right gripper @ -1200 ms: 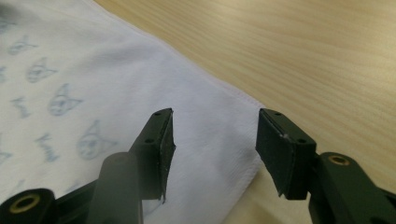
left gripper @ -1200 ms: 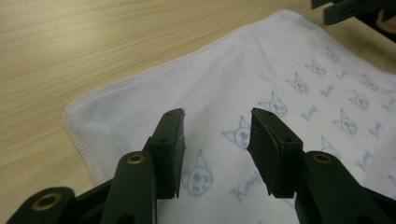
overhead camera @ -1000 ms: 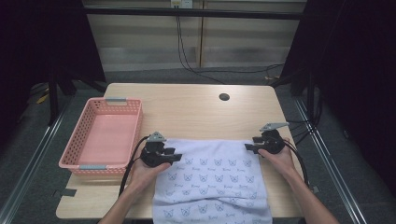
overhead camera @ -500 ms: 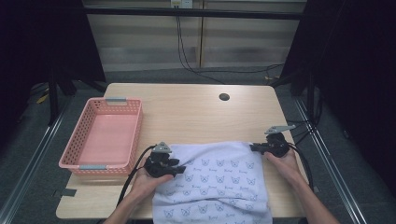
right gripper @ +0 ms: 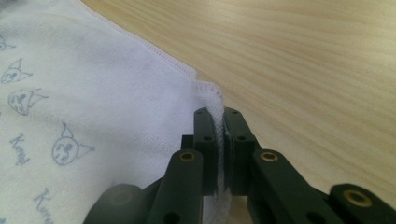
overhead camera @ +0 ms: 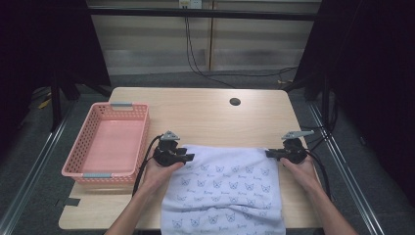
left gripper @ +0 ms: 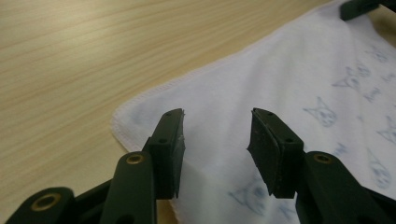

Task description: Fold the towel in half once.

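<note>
High view: right gripper (overhead camera: 272,153) pinches far corner of cat-print towel (overhead camera: 225,188), lower centre of table (overhead camera: 205,112); left gripper (overhead camera: 188,157), jaws apart, should seat its corner fully before closing.

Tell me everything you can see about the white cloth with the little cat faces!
The cloth is white, soft-looking fabric with a stitched hem, printed all over with small grey-blue cat faces and tiny words. It lies flat on the wooden table, its near end hanging over the table's front edge. The right gripper is shut on its far right corner, hem pinched between the pads. The left gripper stands open over the far left corner, not pinching it. The pink basket sits apart, to its left.
</note>
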`<state>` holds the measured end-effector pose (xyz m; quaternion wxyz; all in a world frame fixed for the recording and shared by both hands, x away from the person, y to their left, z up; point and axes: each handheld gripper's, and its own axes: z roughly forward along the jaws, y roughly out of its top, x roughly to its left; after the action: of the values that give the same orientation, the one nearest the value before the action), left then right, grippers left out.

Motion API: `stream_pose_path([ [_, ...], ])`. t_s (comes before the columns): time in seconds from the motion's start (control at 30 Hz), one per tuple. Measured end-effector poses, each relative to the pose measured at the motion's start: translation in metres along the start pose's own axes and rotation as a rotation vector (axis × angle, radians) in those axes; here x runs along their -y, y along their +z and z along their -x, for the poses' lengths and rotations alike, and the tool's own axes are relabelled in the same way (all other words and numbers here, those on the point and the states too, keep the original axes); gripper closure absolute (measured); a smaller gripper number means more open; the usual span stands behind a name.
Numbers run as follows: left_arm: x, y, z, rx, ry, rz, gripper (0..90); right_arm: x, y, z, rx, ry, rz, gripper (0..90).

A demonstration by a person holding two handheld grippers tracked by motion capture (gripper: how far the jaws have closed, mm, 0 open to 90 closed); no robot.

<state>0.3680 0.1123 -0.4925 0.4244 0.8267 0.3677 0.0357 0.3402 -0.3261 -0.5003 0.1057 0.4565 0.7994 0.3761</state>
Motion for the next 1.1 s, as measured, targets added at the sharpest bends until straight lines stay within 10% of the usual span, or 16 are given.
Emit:
stream_pose_path([
  [0.17, -0.001, 0.006, -0.018, -0.003, -0.074, -0.009, 48.5, 0.000, -0.001, 0.001, -0.009, 0.004, 0.011, 86.2],
  [0.5, -0.003, 0.009, -0.025, -0.104, -0.070, 0.001, 45.2, 0.000, 0.000, -0.001, -0.022, 0.005, 0.007, 85.9],
  [0.7, 0.001, 0.009, -0.032, -0.073, -0.111, 0.031, 42.1, 0.000, -0.001, -0.001, -0.028, 0.003, 0.011, 85.9],
  [1.1, -0.006, 0.024, -0.019, 0.060, -0.018, -0.043, 86.1, -0.002, -0.002, 0.000, -0.082, 0.044, 0.046, 86.2],
])
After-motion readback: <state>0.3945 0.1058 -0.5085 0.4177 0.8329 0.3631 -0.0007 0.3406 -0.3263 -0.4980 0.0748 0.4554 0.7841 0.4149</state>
